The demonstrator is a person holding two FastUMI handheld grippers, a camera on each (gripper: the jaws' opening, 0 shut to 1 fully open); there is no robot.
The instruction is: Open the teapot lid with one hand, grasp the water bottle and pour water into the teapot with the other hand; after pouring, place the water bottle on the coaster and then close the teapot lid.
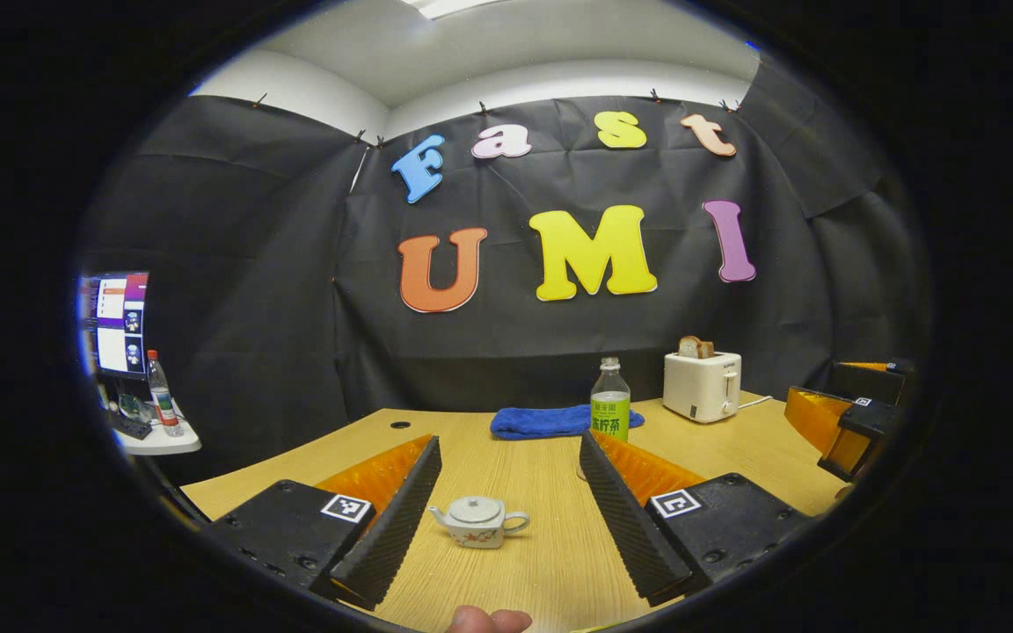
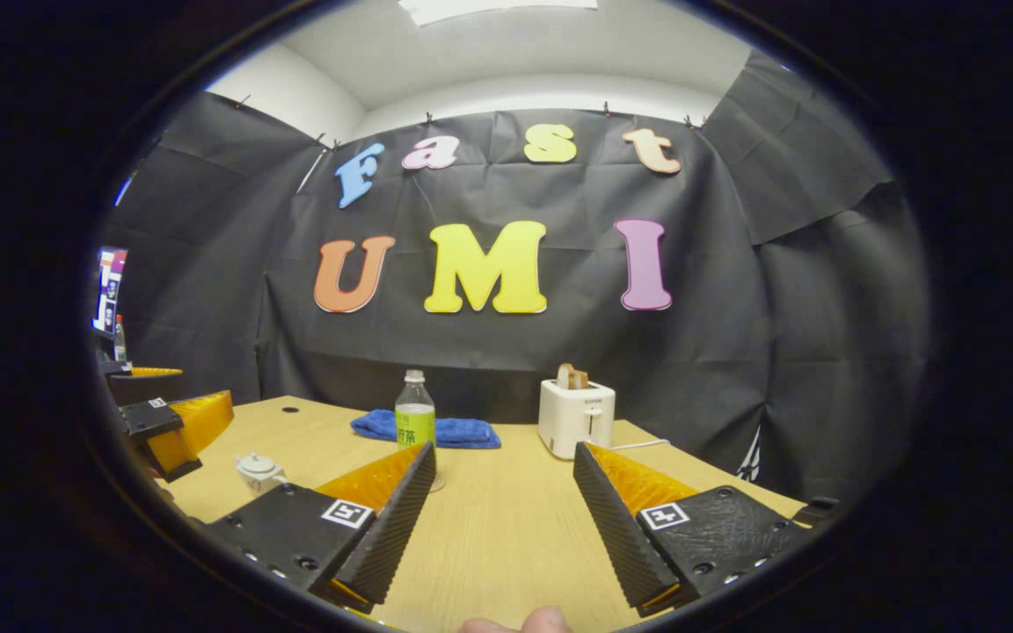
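Lid on, the teapot [image 1: 478, 520] sits low centre between the wide-open, empty left gripper [image 1: 506, 536]; lower squarely over its knob. Right gripper [image 2: 502, 527] gapes empty.

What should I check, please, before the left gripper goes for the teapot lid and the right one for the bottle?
1. Left gripper open, teapot between its fingers: ok.
2. Lid seated on the teapot, ready to lift: ok.
3. Right gripper open: ok.
4. Bottle upright, capped, ahead of the right gripper and a little left of centre: ok.
5. Coaster free for the bottle: cannot tell; a disc under the bottle is partly hidden.
6. Towel and toaster behind the working area: ok.
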